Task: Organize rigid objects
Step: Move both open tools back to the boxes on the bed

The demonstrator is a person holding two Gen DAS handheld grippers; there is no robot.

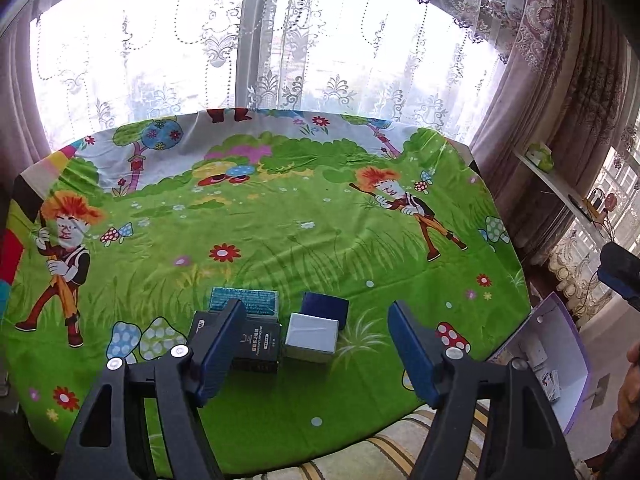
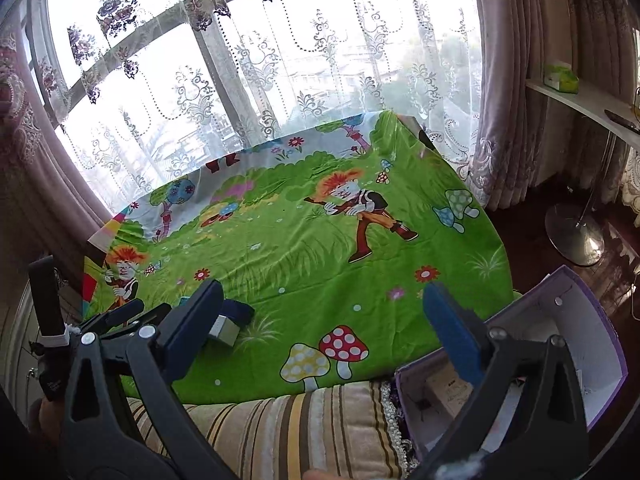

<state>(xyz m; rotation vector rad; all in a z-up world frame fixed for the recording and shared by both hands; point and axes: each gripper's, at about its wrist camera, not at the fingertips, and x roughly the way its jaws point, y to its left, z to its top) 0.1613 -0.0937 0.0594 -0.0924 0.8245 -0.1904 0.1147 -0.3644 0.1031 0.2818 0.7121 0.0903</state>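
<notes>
Green cartoon tablecloth (image 1: 280,240) is carrying 4 small boxes (image 1: 312,338); both grippers, left gripper (image 1: 316,354) and right gripper (image 2: 324,334), are hovering wide apart, empty. Next: closing on 1 box for the purple-edged carton (image 2: 580,320) beside the tablecloth.

A: My left gripper (image 1: 316,344), state?
B: Jaws wide apart, nothing pressed between the pads, pointing steeply down.
A: And my right gripper (image 2: 320,320)?
B: Spread wide too, nothing clamped, tilted down. Off its left finger I see your left gripper's dark body, a hand (image 2: 44,408) under it.
</notes>
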